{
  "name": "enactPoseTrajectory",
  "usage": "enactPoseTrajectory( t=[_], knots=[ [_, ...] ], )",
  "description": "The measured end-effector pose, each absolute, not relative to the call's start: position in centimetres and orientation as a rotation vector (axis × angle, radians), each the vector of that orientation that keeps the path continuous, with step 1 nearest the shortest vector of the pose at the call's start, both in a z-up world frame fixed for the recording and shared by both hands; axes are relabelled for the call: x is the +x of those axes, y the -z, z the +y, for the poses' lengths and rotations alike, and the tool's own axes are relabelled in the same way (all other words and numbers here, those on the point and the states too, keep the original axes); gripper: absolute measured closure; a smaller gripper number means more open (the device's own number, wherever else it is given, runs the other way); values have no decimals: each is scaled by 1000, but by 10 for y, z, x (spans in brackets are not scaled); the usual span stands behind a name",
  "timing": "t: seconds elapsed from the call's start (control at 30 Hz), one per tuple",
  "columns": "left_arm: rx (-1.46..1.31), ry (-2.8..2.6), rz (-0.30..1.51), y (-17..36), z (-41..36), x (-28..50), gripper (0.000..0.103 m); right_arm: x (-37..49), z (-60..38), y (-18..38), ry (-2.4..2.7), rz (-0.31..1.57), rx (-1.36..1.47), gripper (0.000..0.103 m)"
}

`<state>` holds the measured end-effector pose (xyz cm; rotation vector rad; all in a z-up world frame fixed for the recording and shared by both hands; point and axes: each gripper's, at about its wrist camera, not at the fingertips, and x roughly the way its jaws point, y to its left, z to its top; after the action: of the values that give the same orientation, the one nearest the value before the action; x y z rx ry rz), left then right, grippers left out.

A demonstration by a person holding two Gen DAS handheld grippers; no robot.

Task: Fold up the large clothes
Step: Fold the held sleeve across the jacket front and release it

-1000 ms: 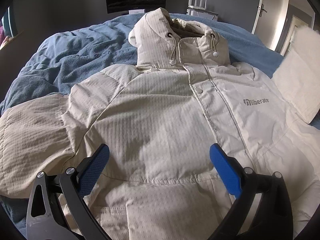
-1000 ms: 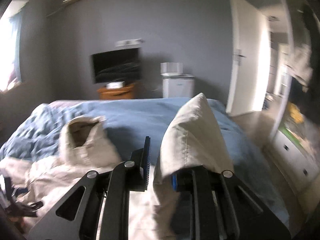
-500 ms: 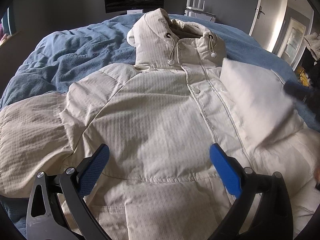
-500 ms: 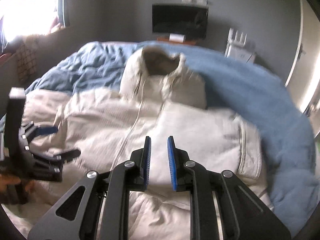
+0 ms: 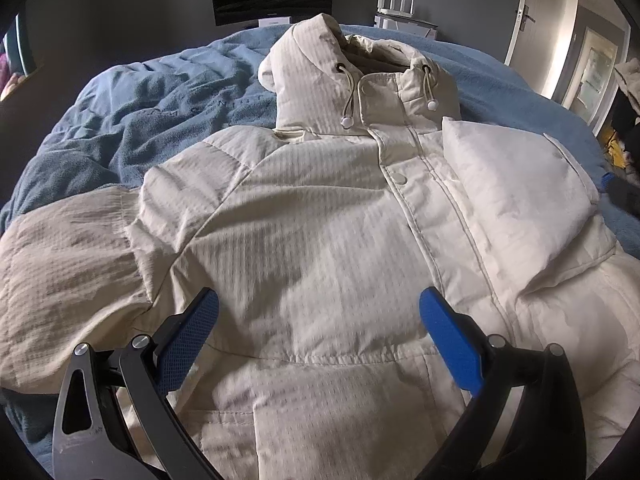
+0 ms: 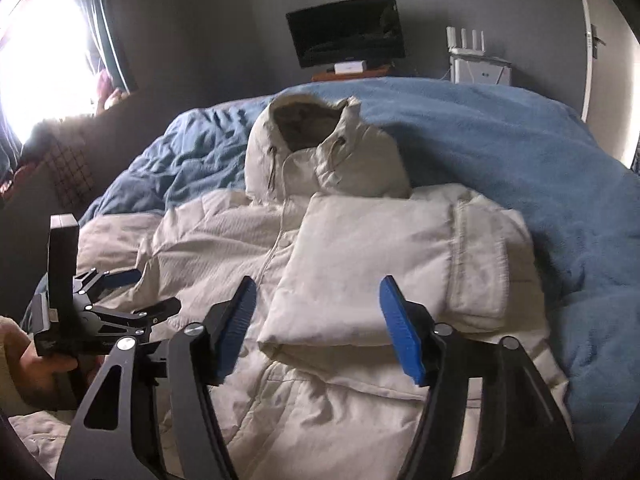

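jacket [image 5: 320,240] on blanket [image 5: 160,112], sleeve [image 6: 372,264] folded over its chest

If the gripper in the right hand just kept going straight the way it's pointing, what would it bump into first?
Most likely the folded sleeve lying across the chest of the jacket. The right gripper is open, and the sleeve sits between its fingers' line of travel. Depth is hard to judge through the fisheye.

Grey walls [image 6: 224,20] enclose a bed under a rumpled blue blanket [image 6: 500,132]; a dark television [image 6: 346,30] hangs opposite (a white router [image 6: 466,40] beside it), a bright window [image 6: 40,60] glaring.
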<state>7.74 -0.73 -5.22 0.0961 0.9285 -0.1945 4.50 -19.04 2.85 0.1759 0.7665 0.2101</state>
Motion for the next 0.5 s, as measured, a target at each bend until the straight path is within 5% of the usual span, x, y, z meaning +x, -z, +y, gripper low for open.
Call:
enactPoseTrajectory(
  t=[0.2,0.5],
  knots=[
    [143,257,904,18,-32,84,7,33,-230,-48,-90,680,151,22],
    [289,534,874,-17,-153,93,7,26,-309,-45,104,635,305,22]
  ],
)
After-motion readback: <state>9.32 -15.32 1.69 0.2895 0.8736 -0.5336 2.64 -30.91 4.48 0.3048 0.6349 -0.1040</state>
